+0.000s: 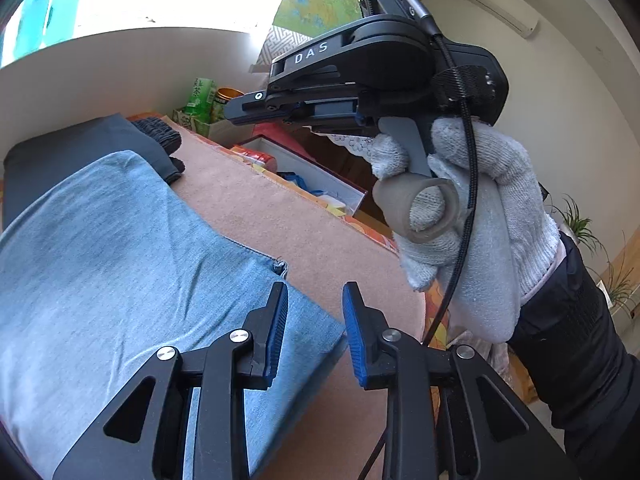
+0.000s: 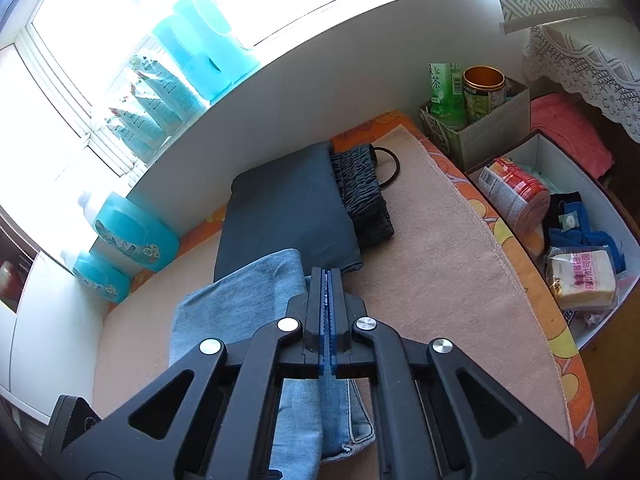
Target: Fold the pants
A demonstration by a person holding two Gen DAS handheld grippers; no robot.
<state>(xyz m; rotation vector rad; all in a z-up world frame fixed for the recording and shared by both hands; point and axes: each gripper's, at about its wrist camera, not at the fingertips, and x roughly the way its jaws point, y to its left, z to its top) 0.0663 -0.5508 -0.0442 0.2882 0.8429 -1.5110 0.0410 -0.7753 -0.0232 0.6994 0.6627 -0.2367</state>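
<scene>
- Jeans (image 2: 240, 312) look mostly folded: a compact light-blue bundle, lower centre of the right wrist view, lying on the tan cloth (image 2: 440, 248) that covers the table.
- In the left wrist view the jeans (image 1: 120, 260) fill the lower left as a smooth rounded panel with one hem corner showing near centre frame. Layers look stacked, no loose leg trailing that I can see.
- A dark folded garment (image 2: 288, 216) with a gathered waistband sits just behind the jeans, toward the wall. Looks already done; the jeans' far edge overlaps or touches it, can't tell which.
- My read: the fold itself is finished or nearly so. What's left is at most squaring up the bundle or moving it next to the dark one.
- Left gripper (image 1: 316, 320): jaws parted a moderate way, nothing between the blue pads. It hangs over the jeans' right edge, clear of the denim as far as I can tell. Released.
- Right gripper (image 2: 328, 312): jaws clenched, pads pressed flat together, no cloth visible between them. It sits above the jeans, holding nothing I can see.
- In the left wrist view the right gripper (image 1: 240, 114) is up in the air at upper centre, held by a white-gloved hand (image 1: 472, 216), well off the table.
</scene>
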